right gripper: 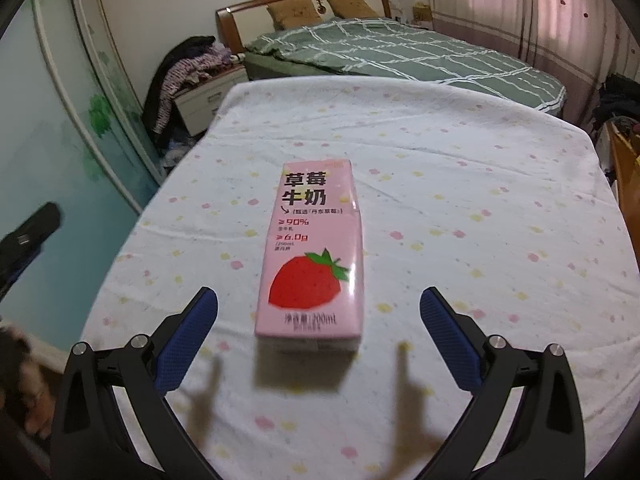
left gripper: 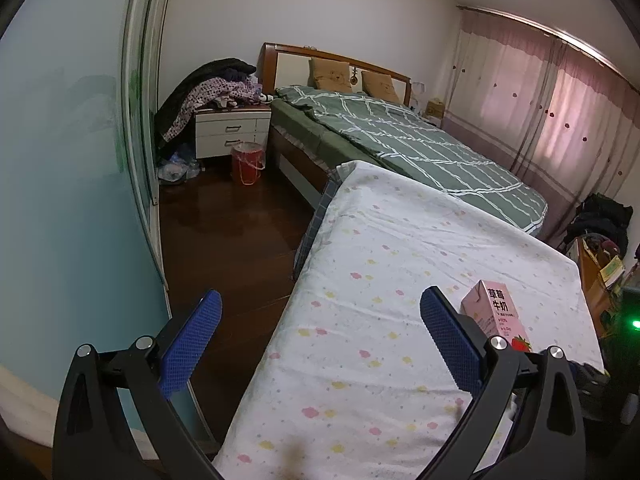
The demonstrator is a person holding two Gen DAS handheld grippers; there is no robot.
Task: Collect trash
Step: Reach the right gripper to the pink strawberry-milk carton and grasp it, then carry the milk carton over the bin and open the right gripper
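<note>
A pink strawberry milk carton [right gripper: 311, 256] stands upright on a table covered with a white flowered cloth [right gripper: 460, 184]. My right gripper [right gripper: 319, 300] is open and empty, its blue fingers either side of the carton's lower part, just in front of it and not touching. My left gripper [left gripper: 320, 304] is open and empty over the table's left edge. The carton also shows in the left wrist view [left gripper: 494, 314], just right of the right finger. A red bin [left gripper: 248, 162] with a liner stands on the floor by the bed.
A bed with a green checked quilt [left gripper: 420, 148] lies beyond the table. A white nightstand [left gripper: 230, 132] piled with clothes stands left of it. A teal wardrobe door [left gripper: 72, 180] runs along the left. Dark wood floor [left gripper: 228, 240] lies between. Clutter sits at the right.
</note>
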